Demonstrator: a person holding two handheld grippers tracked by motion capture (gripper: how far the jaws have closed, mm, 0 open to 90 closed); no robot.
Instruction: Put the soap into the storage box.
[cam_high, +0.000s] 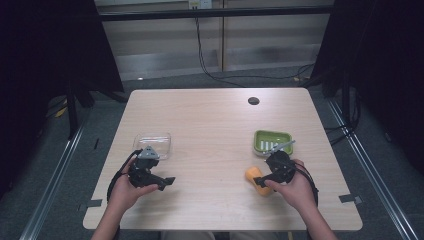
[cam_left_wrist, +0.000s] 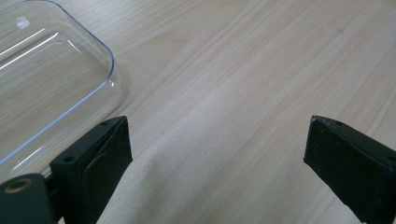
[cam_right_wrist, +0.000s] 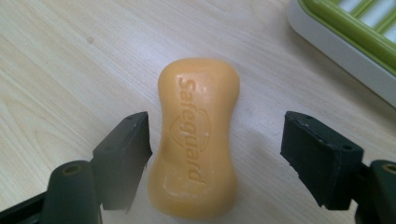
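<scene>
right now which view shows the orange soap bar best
The right gripper view: the soap bar lies flat between the open jaws, its stamped lettering readable. The high view shows a small orange shape partly behind the right gripper.

High view: fixed overhead on the person's side, facing forward and down across the whole table (cam_high: 215, 120). Left gripper view sits close over the clear tray (cam_left_wrist: 42, 70) (near left); right gripper view hangs just above the soap (cam_right_wrist: 196, 140) beside the green dish (cam_right_wrist: 355, 42), both also in the high view.
</scene>
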